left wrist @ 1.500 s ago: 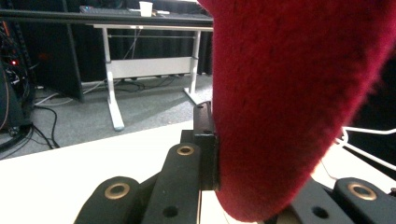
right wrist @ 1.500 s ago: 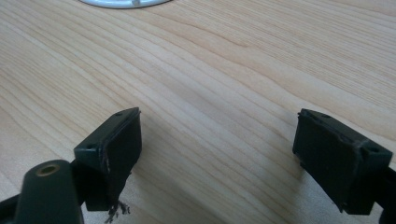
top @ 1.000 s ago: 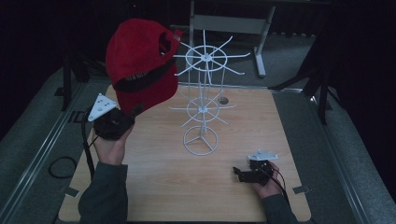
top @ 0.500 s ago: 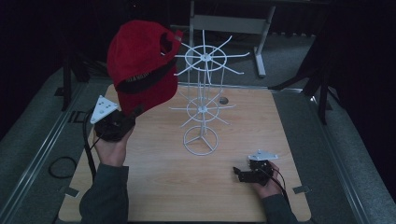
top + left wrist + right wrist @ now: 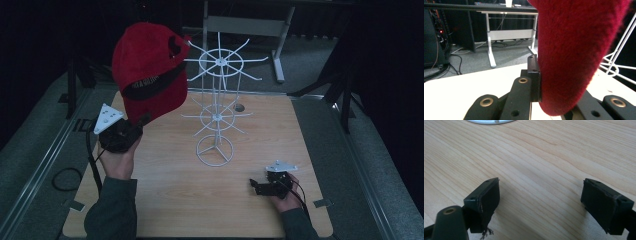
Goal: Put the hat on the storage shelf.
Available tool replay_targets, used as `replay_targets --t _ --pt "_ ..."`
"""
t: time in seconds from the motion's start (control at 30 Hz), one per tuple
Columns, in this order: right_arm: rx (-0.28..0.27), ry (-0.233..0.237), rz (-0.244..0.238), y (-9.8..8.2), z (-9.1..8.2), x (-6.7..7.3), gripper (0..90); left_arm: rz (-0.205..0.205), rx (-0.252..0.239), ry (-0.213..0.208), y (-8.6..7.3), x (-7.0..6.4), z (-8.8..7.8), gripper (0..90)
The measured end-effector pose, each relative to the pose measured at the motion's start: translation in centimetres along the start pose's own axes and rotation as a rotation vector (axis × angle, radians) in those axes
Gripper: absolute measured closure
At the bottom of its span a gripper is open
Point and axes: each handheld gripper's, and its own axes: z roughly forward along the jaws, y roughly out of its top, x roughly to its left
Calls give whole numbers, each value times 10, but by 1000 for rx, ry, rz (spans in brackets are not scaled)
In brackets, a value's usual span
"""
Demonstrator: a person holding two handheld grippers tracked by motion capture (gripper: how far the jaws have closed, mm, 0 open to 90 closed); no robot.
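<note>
1. Where the person's left hand [image 5: 119, 159] is raised above the left side of the wooden table [image 5: 165, 200], the left gripper [image 5: 135, 127] pinches the lower edge of a red cap [image 5: 150, 75] and holds it up in the air.
2. The cap hangs well clear of the tabletop, up at the level of the top ring of spokes on the white wire rack [image 5: 216, 107], just to the left of it. From the high view I cannot tell whether cloth and spokes touch.
3. A black band with small lettering runs across the cap, and a dark mark sits near its top on the side facing the rack.
4. In the left gripper view the red fabric [image 5: 574, 50] comes down between the black jaws, with one pad pressed flat against it; the far jaw is mostly hidden behind the cloth.
5. The rack stands upright near the middle of the table on a round wire base [image 5: 214, 150], with a smaller ring of hooks halfway up its post.
6. The right gripper [image 5: 257, 186] lies low on the table near the front right corner, held in the person's right hand [image 5: 284, 196], well apart from the rack's base.
7. Its jaws are spread wide with bare wood grain [image 5: 541, 182] between them, gripping nothing.
8. A dark cable [image 5: 92, 165] trails from the left gripper down off the table's left edge, where it loops on the grey floor [image 5: 35, 165].
</note>
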Motion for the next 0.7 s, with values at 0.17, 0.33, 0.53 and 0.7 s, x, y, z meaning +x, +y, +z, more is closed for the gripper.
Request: replay_targets --t 0.17,0.33,0.53,0.7 --pt "0 0 0 0 0 0 153 -14 21 1 -7 2 3 856" --pt "1 1 0 0 0 0 153 -20 37 -9 -13 1 5 855" --pt "1 1 0 0 0 0 153 -19 52 -17 -23 -1 9 855" --pt "1 1 0 0 0 0 153 -25 72 -23 -34 -2 13 855"
